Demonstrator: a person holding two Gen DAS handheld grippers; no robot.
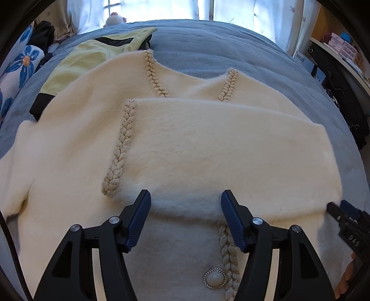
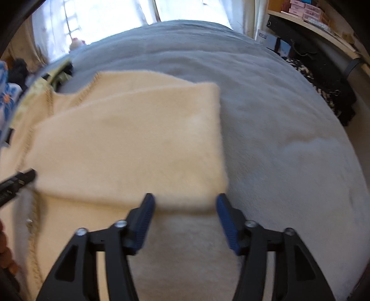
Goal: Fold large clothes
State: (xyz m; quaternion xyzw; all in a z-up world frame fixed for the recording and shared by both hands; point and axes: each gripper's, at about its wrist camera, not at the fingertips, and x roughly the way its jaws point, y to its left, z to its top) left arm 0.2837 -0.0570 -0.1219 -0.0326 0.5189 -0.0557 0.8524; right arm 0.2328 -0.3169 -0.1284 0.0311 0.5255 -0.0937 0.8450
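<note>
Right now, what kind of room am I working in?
Most likely a bedroom: the cream sweater lies on a bed's grey-blue blanket, a floral pillow sits at its left edge, and a curtained window is behind.

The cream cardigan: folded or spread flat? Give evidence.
Partly folded: cream cardigan has one panel doubled across its front, braided trim lying over the body.

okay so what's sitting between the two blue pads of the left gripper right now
The folded-over edge of the cream sweater runs across the gap of the left gripper, and the pads do not press on it. The left wrist view shows this.
</note>
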